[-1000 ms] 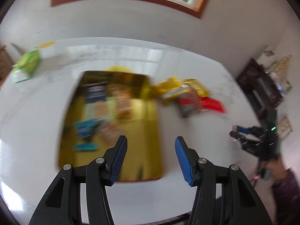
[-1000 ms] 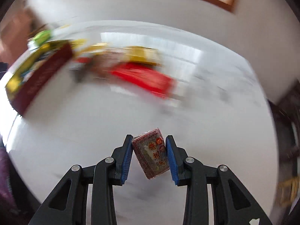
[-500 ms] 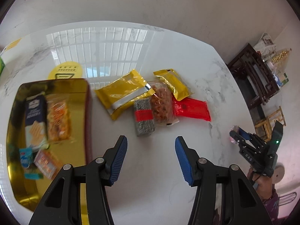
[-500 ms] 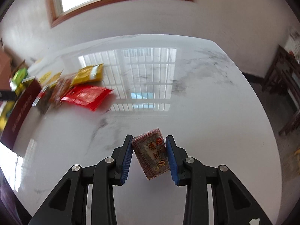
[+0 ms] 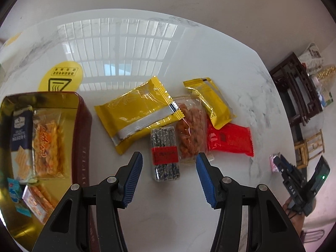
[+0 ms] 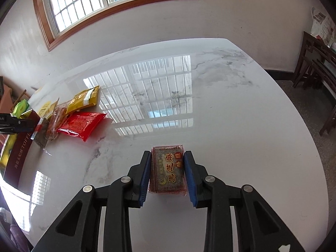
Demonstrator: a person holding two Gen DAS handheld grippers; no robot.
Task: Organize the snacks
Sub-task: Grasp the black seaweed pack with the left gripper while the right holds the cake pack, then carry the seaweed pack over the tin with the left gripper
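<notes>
Two grippers differ: the left gripper [image 5: 169, 173], having swung off the gold tin [image 5: 12, 216], now hovers jaws open over the sesame bar [image 5: 164, 155] on the counter [image 5: 168, 63], likely next; the right gripper [image 6: 167, 173] still clamps a sesame packet [image 6: 168, 173].

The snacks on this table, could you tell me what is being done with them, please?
A person is sorting snacks into a gold tin. The right tongs grip a dark sesame snack pack above the white table. The left tongs hover open over a black snack bar with a red label, beside yellow and red packets.
</notes>
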